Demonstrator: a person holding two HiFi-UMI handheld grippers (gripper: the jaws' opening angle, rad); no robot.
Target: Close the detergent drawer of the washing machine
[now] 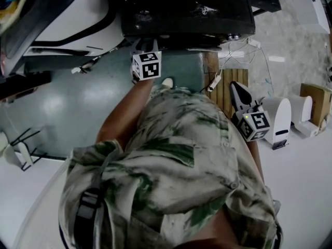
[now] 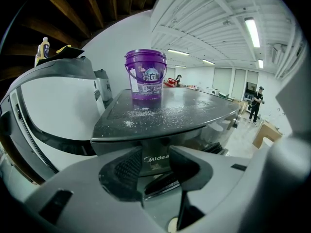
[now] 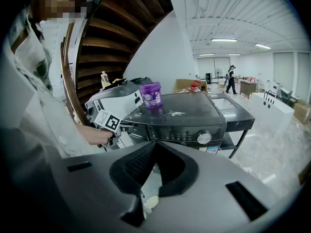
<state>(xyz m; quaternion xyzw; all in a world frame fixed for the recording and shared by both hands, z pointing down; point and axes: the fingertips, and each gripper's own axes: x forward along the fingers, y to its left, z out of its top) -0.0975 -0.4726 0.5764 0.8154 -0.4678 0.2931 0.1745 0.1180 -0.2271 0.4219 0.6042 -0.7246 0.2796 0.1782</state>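
Leaning over the dark washing machine [image 3: 187, 111], the person in the leaf-print shirt [image 1: 176, 160] has the left hand-held gripper [image 2: 155, 152] pushed up to the machine's top front edge. In the left gripper view its jaws stand apart, and low at the centre of the frame the detergent drawer [image 2: 156, 159], the dark panel with the maker's badge, sits in the gap between them. I can't see either pad pressing on it, nor tell how far out the drawer stands. In the right gripper view the same spot lies left of centre, where the marker cube [image 3: 110, 122] and the left hand [image 3: 99, 136] meet the corner of the machine.

The right hand-held gripper [image 3: 154, 143] is well apart from the machine, off to the right in the head view, jaw tips closed together on nothing.

A purple bucket [image 2: 145, 76] stands upright on the machine's lid, with white flecks [image 2: 146, 113] scattered in front of it. A white appliance [image 2: 53, 106] stands just beside the machine at the left of the left gripper view.
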